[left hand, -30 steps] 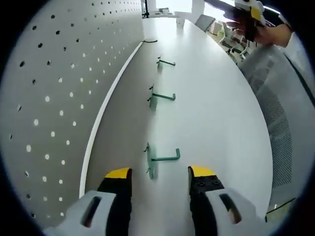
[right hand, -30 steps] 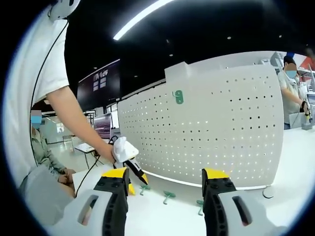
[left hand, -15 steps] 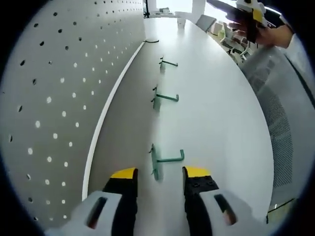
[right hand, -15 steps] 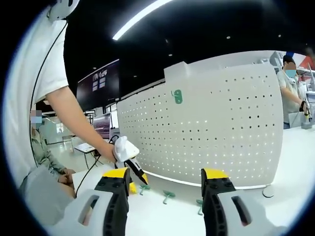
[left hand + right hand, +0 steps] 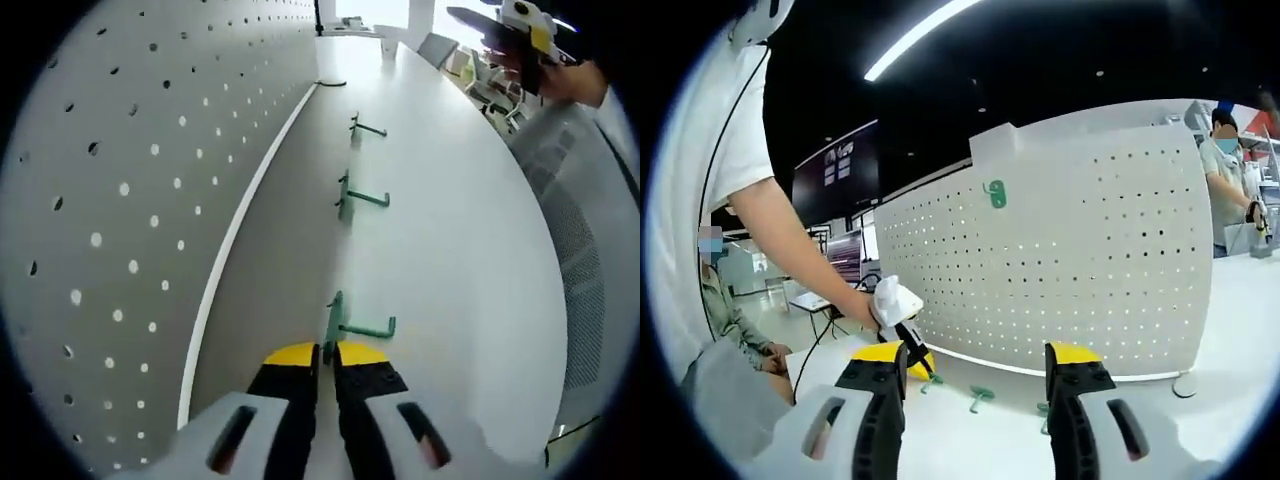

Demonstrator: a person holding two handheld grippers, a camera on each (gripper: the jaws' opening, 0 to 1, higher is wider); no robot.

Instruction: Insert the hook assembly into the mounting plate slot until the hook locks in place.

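Three green hooks lie in a row on the white bench, close to the foot of the white board with holes (image 5: pixel 120 200) that stands along the bench's left edge. In the left gripper view, the left tongs (image 5: pixel 327 352) are pinched tight on the flat plate of the nearest hook (image 5: pixel 345 322). Its bent arm sticks out to the right. The middle hook (image 5: pixel 358 196) and the far hook (image 5: pixel 364 127) lie further along the bench (image 5: pixel 450 250), apart from each other. In the right gripper view, the right tongs (image 5: pixel 976 352) are held up in the air with the jaws wide apart and nothing between them. Beyond them stands the board, with one green hook plate (image 5: pixel 994 193) stuck high up on it.
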